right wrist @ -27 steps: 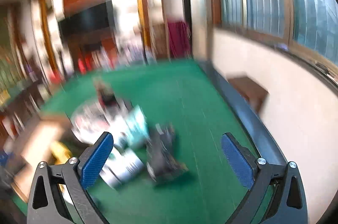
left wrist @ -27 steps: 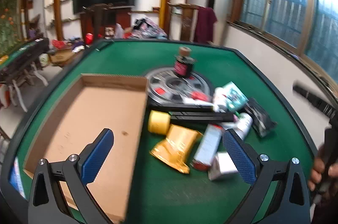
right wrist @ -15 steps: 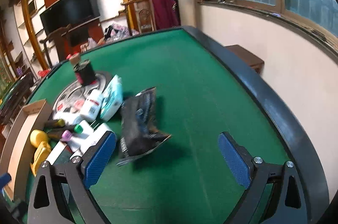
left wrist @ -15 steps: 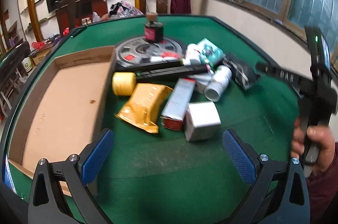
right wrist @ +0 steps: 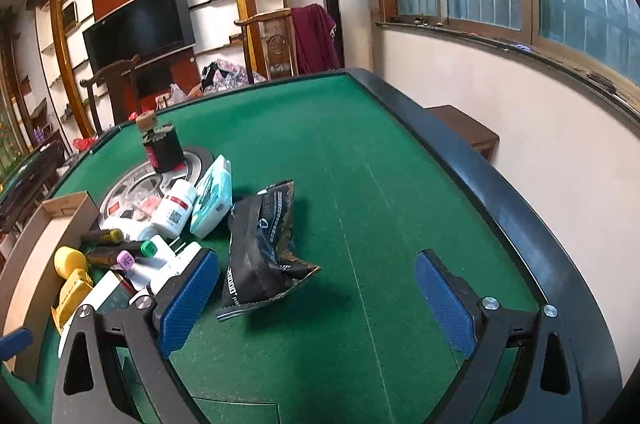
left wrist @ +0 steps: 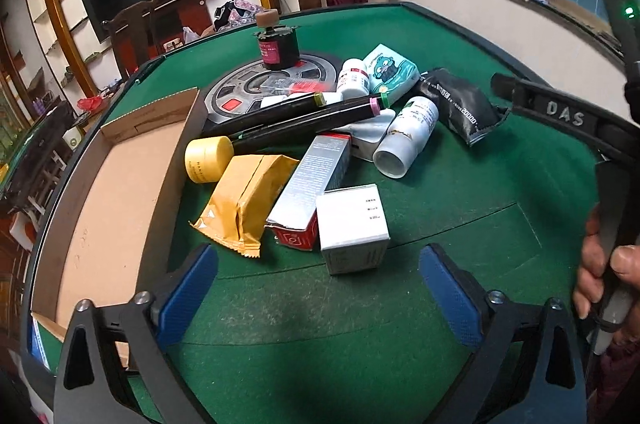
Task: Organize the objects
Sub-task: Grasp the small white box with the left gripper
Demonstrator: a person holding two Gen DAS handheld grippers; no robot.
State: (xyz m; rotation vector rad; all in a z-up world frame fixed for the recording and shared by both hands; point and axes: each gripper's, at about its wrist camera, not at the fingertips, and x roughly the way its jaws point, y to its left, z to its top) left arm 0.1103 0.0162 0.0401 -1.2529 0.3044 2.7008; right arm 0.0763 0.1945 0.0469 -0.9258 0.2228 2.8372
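Hovering over the green table (left wrist: pixel 460 208), the left gripper (left wrist: pixel 318 288) stands wide open with nothing between its blue pads (left wrist: pixel 188 294); just ahead of it lies a white box (left wrist: pixel 352 226), touching a grey carton (left wrist: pixel 310 184) with a red end, and a yellow pouch (left wrist: pixel 244 198) sits ahead to its left. Farther ahead are a yellow jar (left wrist: pixel 208 158), two dark markers (left wrist: pixel 304 116) lying crosswise, a tipped white bottle (left wrist: pixel 408 142), a second bottle (left wrist: pixel 353 77), a teal tissue pack (left wrist: pixel 390 70) and a dark jar (left wrist: pixel 277 46) on a round grey disc (left wrist: pixel 236 90). An open cardboard tray (left wrist: pixel 116 200) lies along the left. Only this view shows the person's right hand (left wrist: pixel 608 276) at the far right, gripping the other tool's handle. The right gripper (right wrist: pixel 316 298) is likewise spread wide and holds nothing; a crumpled black pouch (right wrist: pixel 260 248) lies just ahead, nearer its left pad (right wrist: pixel 186 300). From there the pile sits off to the left, partly hidden behind that pad, while the bare felt, the table's black rim (right wrist: pixel 496 200) and the wall beneath the windows show ahead and to the right.
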